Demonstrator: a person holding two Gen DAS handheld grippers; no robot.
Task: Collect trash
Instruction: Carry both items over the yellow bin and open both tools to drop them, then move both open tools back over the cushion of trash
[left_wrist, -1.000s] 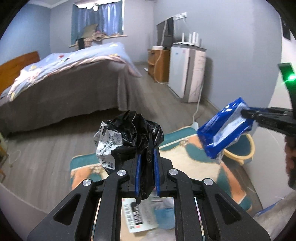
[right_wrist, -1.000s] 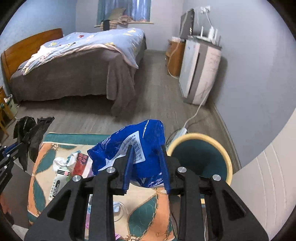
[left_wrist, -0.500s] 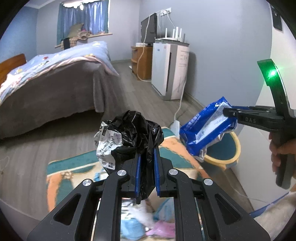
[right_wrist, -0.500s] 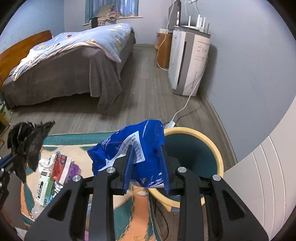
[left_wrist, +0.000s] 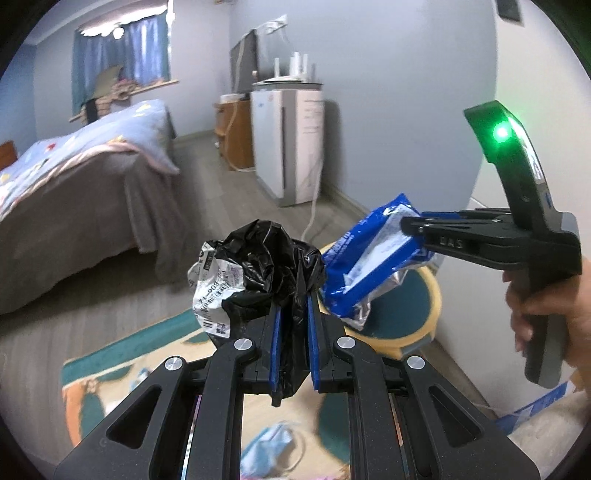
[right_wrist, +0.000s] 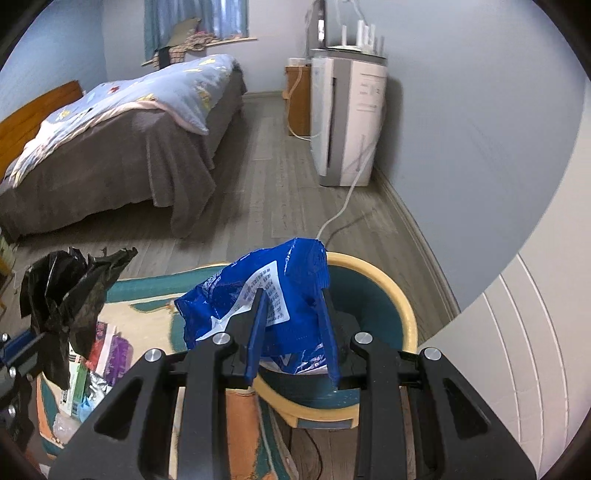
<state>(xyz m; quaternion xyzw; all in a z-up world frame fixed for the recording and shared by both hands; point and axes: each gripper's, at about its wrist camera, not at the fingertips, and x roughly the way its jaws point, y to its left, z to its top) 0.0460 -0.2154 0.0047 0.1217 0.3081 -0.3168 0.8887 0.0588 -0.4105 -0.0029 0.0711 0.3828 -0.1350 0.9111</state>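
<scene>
Two grippers, each holding one piece of trash. Left gripper (left_wrist: 292, 325) is clamped tight on one crumpled black plastic bag (left_wrist: 273, 258) with a white printed label stuck to its left side; right gripper (right_wrist: 293, 325) pinches one blue snack wrapper (right_wrist: 258, 291) between its narrow-set pads, held above the rim of the bin. One bin (right_wrist: 384, 291), yellow rim, teal inside, stands on the wood floor at the edge of the patterned rug (right_wrist: 147, 310). One bed (right_wrist: 122, 122), one white appliance (right_wrist: 351, 122) against the wall with a cord running across the floor. Left wrist view alone shows the right gripper from the side with its green light, the hand (left_wrist: 554, 306) on its handle, and one blue face mask (left_wrist: 273, 443) on the rug. Right wrist view alone shows the bin's full opening and a small heap of more litter (right_wrist: 92, 369) on the rug, count unclear, below the black bag.
</scene>
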